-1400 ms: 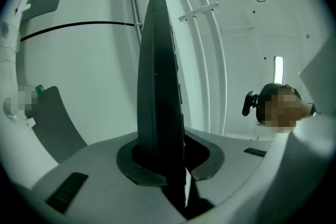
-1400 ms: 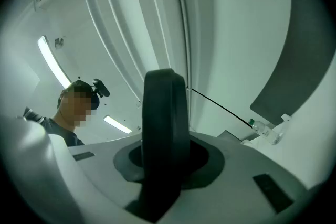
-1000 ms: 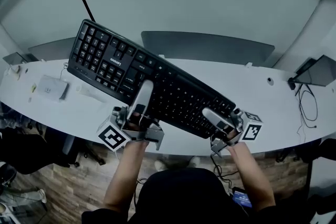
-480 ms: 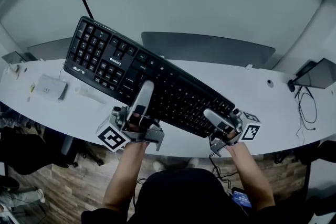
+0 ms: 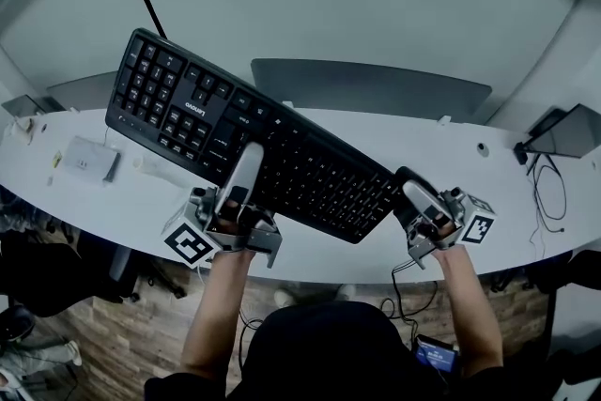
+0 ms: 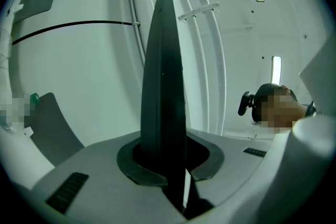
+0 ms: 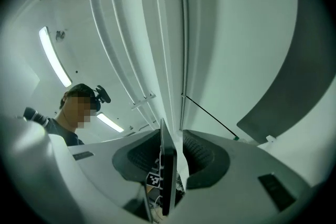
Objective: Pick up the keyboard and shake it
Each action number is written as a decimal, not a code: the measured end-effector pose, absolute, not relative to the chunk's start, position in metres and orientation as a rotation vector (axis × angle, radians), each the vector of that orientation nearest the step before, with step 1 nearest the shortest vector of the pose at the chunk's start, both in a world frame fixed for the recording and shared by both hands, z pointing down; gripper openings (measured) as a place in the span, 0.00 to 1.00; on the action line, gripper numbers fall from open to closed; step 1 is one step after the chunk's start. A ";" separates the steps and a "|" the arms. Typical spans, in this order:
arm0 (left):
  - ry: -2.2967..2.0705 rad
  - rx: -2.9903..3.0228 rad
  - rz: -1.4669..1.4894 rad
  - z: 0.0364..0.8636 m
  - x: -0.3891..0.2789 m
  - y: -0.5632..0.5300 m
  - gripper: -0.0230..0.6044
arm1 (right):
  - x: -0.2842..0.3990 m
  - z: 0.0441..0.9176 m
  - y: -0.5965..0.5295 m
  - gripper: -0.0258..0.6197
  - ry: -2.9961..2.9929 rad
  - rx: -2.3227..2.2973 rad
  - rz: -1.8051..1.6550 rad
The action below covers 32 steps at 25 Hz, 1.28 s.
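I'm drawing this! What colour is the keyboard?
The keyboard is black; head view shows it best.

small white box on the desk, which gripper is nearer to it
Left. The left gripper, shut on the keyboard, is to the right of the small white box; the right gripper is at the keyboard's far end.

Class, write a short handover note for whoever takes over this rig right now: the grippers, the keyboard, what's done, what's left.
Left gripper: jaws shut on the keyboard at its near edge, carrying it alone.
Right gripper: jaws apart at the keyboard's right end, not clamping.
Keyboard: raised and slanted above the desk.
Done: pickup. Left: probably clamp the right too, then shake.
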<state>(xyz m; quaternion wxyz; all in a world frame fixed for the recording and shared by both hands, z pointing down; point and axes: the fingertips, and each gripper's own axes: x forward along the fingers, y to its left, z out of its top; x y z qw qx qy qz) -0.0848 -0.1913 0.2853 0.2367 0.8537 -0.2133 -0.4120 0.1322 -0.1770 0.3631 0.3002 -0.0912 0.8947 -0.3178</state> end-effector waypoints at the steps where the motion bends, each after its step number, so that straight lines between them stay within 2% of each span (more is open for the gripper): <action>1: -0.578 2.350 -1.112 0.287 -0.081 -0.189 0.17 | 0.140 0.362 -0.178 0.23 2.397 -0.252 -0.827; 4: -0.563 2.388 -1.050 0.292 -0.068 -0.186 0.17 | 0.146 0.354 -0.178 0.23 2.541 -0.254 -0.752; 9: -0.504 2.469 -0.939 0.290 -0.057 -0.174 0.17 | 0.105 0.333 -0.164 0.23 2.858 -0.175 -0.615; 19: -0.431 2.530 -0.850 0.286 -0.053 -0.165 0.17 | 0.027 0.334 -0.139 0.33 3.133 0.091 -0.519; 32: -0.401 2.554 -0.770 0.292 -0.058 -0.163 0.17 | -0.027 0.353 -0.124 0.33 3.270 0.369 -0.603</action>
